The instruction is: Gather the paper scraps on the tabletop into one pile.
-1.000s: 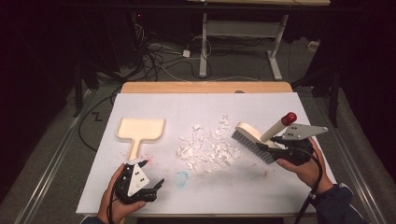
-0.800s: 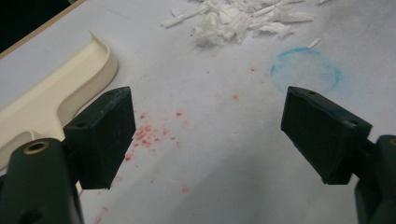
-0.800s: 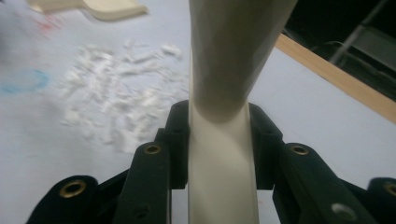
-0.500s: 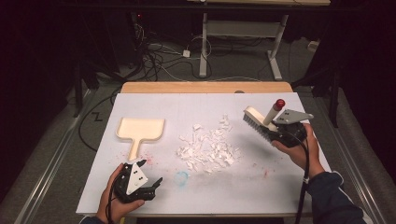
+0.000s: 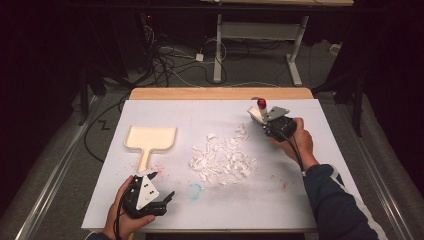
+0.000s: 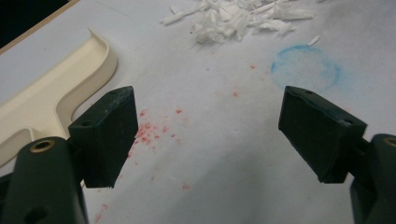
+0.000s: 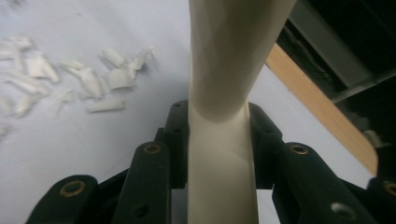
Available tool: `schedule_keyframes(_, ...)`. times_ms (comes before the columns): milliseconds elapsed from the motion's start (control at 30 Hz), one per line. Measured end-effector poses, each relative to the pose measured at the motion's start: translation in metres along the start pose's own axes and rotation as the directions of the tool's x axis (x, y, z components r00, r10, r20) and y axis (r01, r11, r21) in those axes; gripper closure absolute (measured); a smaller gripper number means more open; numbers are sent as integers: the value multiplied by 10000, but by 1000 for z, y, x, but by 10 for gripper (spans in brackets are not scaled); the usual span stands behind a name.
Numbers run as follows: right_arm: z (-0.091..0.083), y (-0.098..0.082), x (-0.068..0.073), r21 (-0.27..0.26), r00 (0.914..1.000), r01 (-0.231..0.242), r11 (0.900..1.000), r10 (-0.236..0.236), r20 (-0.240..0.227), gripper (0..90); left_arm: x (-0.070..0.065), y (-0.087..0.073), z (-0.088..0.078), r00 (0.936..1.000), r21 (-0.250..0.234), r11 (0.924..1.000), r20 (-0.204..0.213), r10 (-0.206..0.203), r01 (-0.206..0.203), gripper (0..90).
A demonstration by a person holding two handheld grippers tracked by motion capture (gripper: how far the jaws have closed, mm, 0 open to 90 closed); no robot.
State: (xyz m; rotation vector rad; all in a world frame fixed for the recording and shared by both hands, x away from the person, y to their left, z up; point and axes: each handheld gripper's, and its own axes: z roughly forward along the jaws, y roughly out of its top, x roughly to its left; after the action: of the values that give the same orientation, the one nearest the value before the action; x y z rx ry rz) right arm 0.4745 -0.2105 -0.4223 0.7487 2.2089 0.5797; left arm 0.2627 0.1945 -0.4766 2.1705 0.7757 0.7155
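right tongs (image 5: 267, 122) clamping the brush (image 7: 224, 93) handle (red tip up), hovering at 2 o'clock of the scraps (image 5: 222, 160) | left tongs (image 5: 162, 187) gaping apart, resting at 7 o'clock on worktop (image 5: 300, 200) | dustpan (image 5: 150, 140) lying at 9 o'clock

The white worktop (image 5: 220, 200) is evenly lit from above while the room around it is dark; close black jaws look soft, slightly blurred.
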Motion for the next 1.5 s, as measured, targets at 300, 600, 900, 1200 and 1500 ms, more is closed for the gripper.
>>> schedule_keyframes(300, 19, 15, 29, -196, 9992, -54, 9998, 46, -406, 683, 2, 0, 0, 9997, -91, 9998, 134, -190, 191, 185)
schedule_keyframes(600, -7, 16, 61, -1448, 9713, 901, 9853, -1191, -2059, 681, 2, 2, 1, 9996, -151, 9997, 218, -177, 181, 185)
schedule_keyframes(900, -57, 0, 84, -2395, 9096, 1449, 9600, -2245, -3496, 682, 1, 2, 0, 9997, -126, 9999, 236, -62, 65, 185)
schedule_keyframes(1200, -94, -9, 63, -2901, 9390, 848, 9532, -1738, -2968, 683, -2, 4, 0, 9997, -87, 10000, 224, -45, 47, 185)
schedule_keyframes(1500, -100, -14, 44, -2788, 9586, 180, 9602, -959, -2682, 683, -1, 3, -1, 9998, -95, 9999, 206, -84, 86, 185)
